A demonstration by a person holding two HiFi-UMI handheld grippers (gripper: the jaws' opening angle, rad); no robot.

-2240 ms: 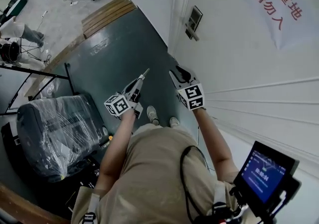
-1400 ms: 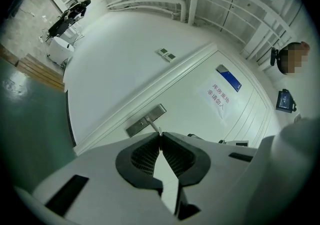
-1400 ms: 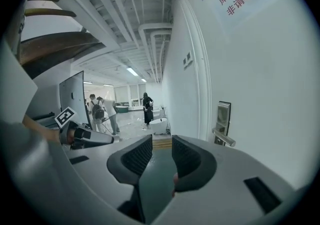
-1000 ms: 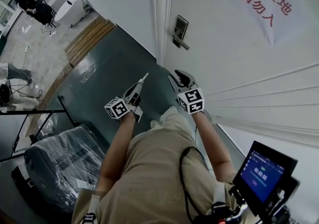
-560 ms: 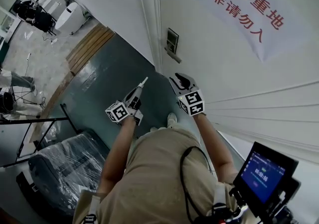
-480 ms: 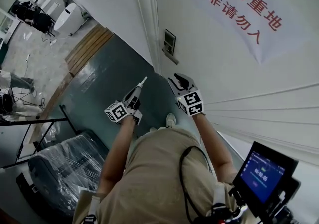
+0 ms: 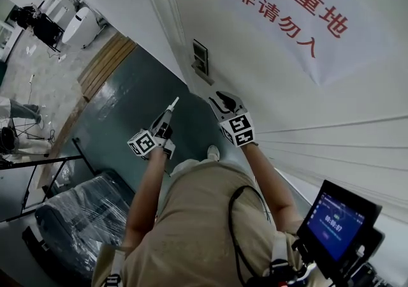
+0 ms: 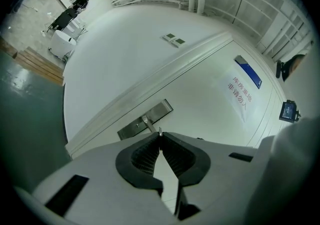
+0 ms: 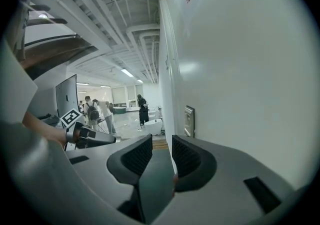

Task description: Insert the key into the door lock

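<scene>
The door lock point(image 7: 201, 58) is a dark metal plate with a lever handle point(image 7: 204, 76) on the white door point(image 7: 299, 107). My left gripper point(image 7: 169, 111) is shut on a thin key point(image 7: 175, 101) that points toward the lock, a short way below and left of it. In the left gripper view the key's tip point(image 8: 159, 132) pokes out of the shut left gripper point(image 8: 160, 139), just under the lock plate point(image 8: 145, 119). My right gripper point(image 7: 221, 97) stands open and empty next to the door, below the lock. In the right gripper view the lock point(image 9: 189, 120) shows ahead of the right gripper point(image 9: 161, 156).
A red-lettered paper sign point(image 7: 299, 18) hangs on the door. The door frame point(image 7: 159, 5) runs left of the lock. A plastic-wrapped chair point(image 7: 70, 215) and a black rack point(image 7: 38, 164) stand behind on the left. People point(image 9: 97, 111) stand far down the hall. A screen point(image 7: 338, 215) hangs at my right hip.
The person has stepped along the door toward the lock. Both grippers have come closer to the lock plate. The left stays shut on the key, the right stays open.
</scene>
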